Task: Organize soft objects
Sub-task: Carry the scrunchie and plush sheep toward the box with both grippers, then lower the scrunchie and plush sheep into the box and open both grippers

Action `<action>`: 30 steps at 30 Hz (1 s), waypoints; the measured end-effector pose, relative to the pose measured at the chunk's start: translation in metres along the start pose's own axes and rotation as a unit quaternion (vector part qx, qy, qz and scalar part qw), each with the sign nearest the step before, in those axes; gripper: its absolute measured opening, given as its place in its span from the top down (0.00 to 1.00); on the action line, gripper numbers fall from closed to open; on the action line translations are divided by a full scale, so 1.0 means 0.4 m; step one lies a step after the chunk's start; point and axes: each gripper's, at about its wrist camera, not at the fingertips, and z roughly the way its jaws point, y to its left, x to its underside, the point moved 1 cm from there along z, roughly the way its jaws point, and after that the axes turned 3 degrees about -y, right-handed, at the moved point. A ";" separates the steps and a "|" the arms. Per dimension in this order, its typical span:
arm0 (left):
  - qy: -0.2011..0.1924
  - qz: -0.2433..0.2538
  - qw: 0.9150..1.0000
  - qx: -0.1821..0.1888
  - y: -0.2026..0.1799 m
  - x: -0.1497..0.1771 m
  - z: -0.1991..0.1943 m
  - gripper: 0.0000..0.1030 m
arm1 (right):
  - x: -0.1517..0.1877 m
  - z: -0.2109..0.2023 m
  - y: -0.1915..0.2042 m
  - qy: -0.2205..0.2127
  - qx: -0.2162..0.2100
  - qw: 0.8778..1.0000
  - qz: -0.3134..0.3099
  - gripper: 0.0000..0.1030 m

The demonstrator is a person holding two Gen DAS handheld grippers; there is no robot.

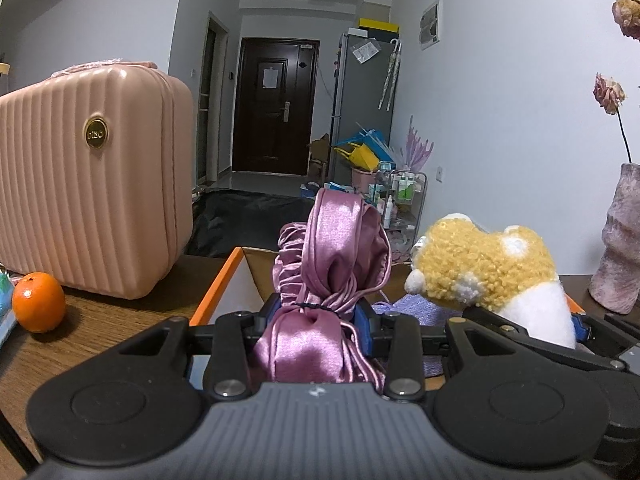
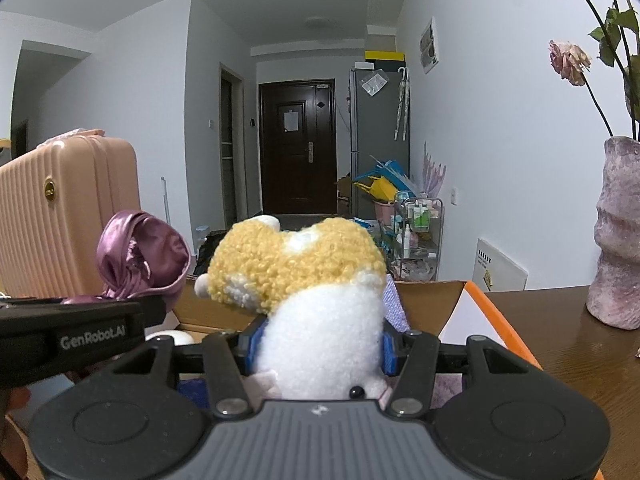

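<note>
- The left gripper [image 1: 318,320] has its jaws squeezed tight on a shiny pink satin bonnet [image 1: 332,264], right at the tied part.
- The right gripper [image 2: 320,354] has its jaws closed on the white belly of a yellow and white plush toy [image 2: 308,280].
- Both soft things hang just above an open cardboard box [image 1: 224,280] on the wooden bench [image 1: 100,328].
- The bonnet flops loose on top. It could catch on the box edge and spill out.
- The two grippers are very close, so I think they could bump.
- The vase [image 2: 620,232] stands near the box and might get knocked.
</note>
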 end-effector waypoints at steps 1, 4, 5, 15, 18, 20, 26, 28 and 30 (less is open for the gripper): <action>0.000 0.000 1.000 0.001 0.001 0.000 0.003 0.63 | 0.000 0.000 0.001 0.000 0.001 1.000 0.000 0.49; 0.001 -0.003 1.000 0.003 0.003 0.000 0.006 0.60 | 0.000 0.004 0.002 0.005 0.005 1.000 0.001 0.48; 0.001 -0.004 1.000 0.003 0.003 0.000 0.005 0.56 | -0.001 0.004 0.000 0.006 0.006 1.000 0.002 0.46; -0.038 -0.017 0.998 -0.056 0.015 -0.012 -0.023 0.00 | -0.007 -0.005 -0.010 -0.012 0.037 0.999 0.011 0.10; -0.054 -0.016 0.996 -0.066 0.014 -0.013 -0.034 0.00 | -0.007 -0.009 -0.013 -0.014 0.043 0.999 0.012 0.01; -0.058 -0.012 0.995 -0.078 0.013 -0.013 -0.034 0.00 | -0.008 -0.012 -0.017 -0.017 0.046 0.999 0.016 0.00; -0.049 -0.016 0.995 -0.085 0.020 -0.013 -0.027 0.00 | -0.008 -0.007 -0.030 -0.014 0.049 0.998 0.022 0.00; -0.048 -0.017 0.995 -0.085 0.021 -0.009 -0.025 0.00 | -0.007 -0.007 -0.030 -0.013 0.049 0.998 0.022 0.00; -0.048 -0.016 0.995 -0.085 0.021 -0.008 -0.023 0.00 | -0.008 -0.006 -0.030 -0.014 0.050 0.998 0.022 0.00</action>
